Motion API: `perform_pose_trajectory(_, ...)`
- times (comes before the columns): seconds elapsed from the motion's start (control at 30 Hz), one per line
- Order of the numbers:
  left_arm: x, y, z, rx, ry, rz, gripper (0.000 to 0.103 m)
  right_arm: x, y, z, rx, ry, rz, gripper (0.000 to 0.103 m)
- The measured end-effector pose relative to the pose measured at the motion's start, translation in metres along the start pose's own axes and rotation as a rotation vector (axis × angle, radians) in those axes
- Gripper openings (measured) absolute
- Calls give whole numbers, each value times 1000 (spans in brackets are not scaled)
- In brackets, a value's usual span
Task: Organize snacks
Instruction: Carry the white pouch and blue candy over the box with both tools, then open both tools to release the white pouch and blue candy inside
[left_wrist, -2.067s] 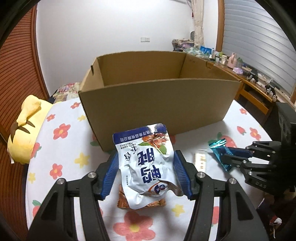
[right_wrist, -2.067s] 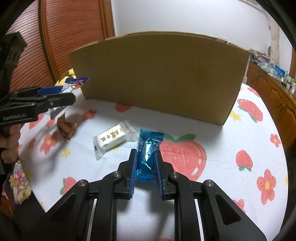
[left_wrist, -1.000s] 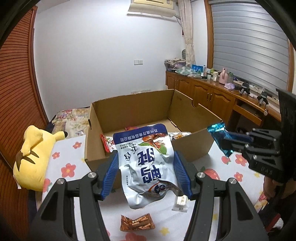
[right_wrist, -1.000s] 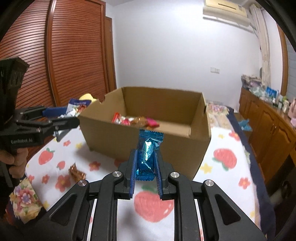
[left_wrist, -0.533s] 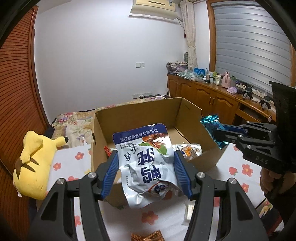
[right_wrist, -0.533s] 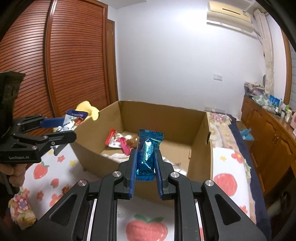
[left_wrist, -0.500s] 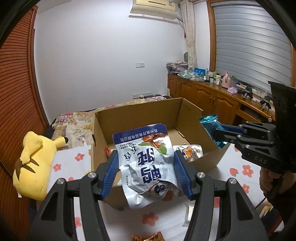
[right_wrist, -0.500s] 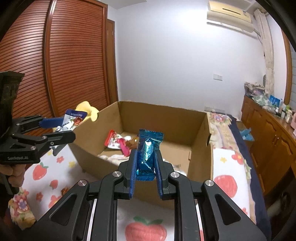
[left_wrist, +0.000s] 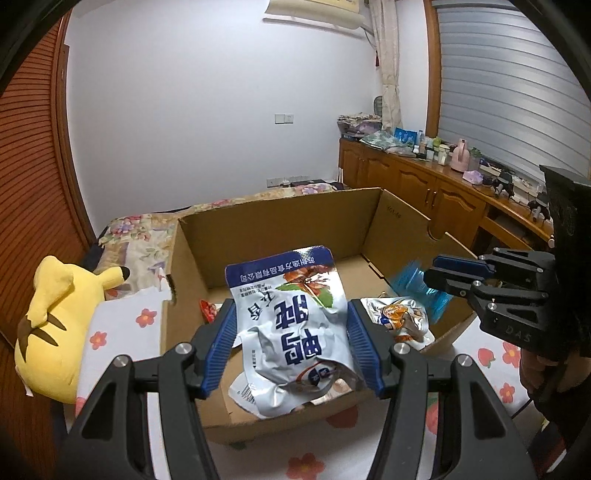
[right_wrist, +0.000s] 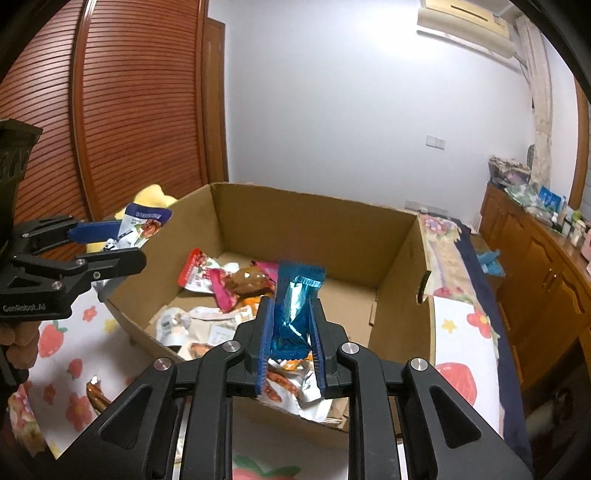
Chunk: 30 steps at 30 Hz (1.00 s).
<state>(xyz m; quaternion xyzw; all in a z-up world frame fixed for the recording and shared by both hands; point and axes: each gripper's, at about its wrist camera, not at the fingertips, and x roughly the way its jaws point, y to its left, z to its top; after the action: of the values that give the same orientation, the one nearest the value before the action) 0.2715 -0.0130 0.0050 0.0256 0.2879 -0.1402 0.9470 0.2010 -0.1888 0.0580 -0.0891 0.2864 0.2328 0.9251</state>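
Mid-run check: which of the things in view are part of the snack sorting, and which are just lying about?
Part of the job:
- white and blue snack pouch in the left gripper
- shiny blue wrapped candy in the right gripper
- open brown cardboard box with snack packets inside
- brown wrapped snack on the floral tablecloth

Lying about:
- yellow plush toy
- wooden sideboard with clutter
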Motion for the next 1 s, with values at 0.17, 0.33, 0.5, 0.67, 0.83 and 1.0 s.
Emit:
perform_pose_trajectory(0.17, 8, -1, 1, 7, 8, -1, 59, 2, -5, -2, 16, 4, 13, 23)
perform_pose_trajectory(0.33, 18, 1, 3, 7, 24, 9, 60, -1, -10, -6, 43, 3, 36, 27)
perform_pose_trajectory(0.5, 26, -1, 5, 4, 38, 30, 61, -6, -11, -9, 51, 0, 48, 32)
perform_pose_trajectory(0.67, 29, -7, 2, 17, 41, 34, 61, -7, -12, -12, 58, 2, 49, 35)
perform_pose_trajectory(0.83, 33, -5, 2, 14, 56, 33, 63, -8, -13, -14, 62, 5, 48, 37)
perform_pose_trajectory(1.0, 36, -2, 4, 1, 68, 31, 64, -10, -11, -15, 63, 1, 46, 40)
